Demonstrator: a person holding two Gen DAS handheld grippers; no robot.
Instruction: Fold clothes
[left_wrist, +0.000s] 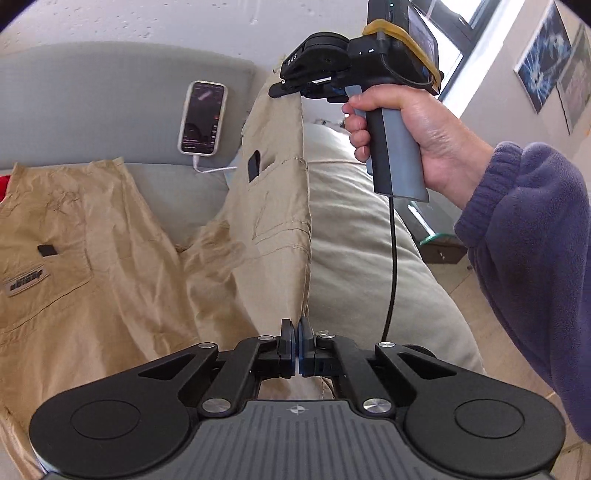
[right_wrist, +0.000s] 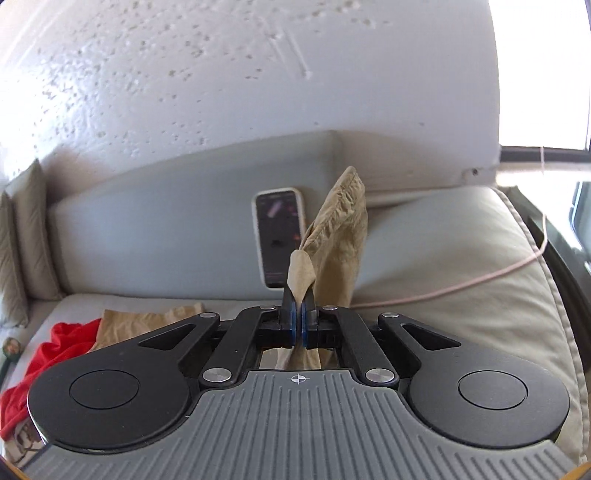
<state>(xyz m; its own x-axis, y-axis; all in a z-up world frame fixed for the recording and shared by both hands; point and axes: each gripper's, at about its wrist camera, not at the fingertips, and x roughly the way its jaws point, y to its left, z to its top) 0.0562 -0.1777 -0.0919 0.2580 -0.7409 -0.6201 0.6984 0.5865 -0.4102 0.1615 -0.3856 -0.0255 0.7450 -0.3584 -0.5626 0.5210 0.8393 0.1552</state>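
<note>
Tan shorts (left_wrist: 110, 258) lie partly on a grey sofa, one side lifted into the air. My left gripper (left_wrist: 297, 325) is shut on the lower edge of the lifted tan fabric (left_wrist: 273, 206). My right gripper (left_wrist: 286, 90), held in a hand, is shut on the upper end of the same edge. In the right wrist view my right gripper (right_wrist: 298, 295) is shut on a fold of the shorts (right_wrist: 340, 236), which sticks up past the fingertips. The edge is stretched taut between both grippers.
A phone (left_wrist: 203, 118) with a white cable leans on the sofa back (left_wrist: 110, 96). A beige cushion (left_wrist: 362, 236) lies to the right. A red garment (right_wrist: 44, 354) lies at the left of the seat. A floor and a glass table (left_wrist: 439, 240) are at the right.
</note>
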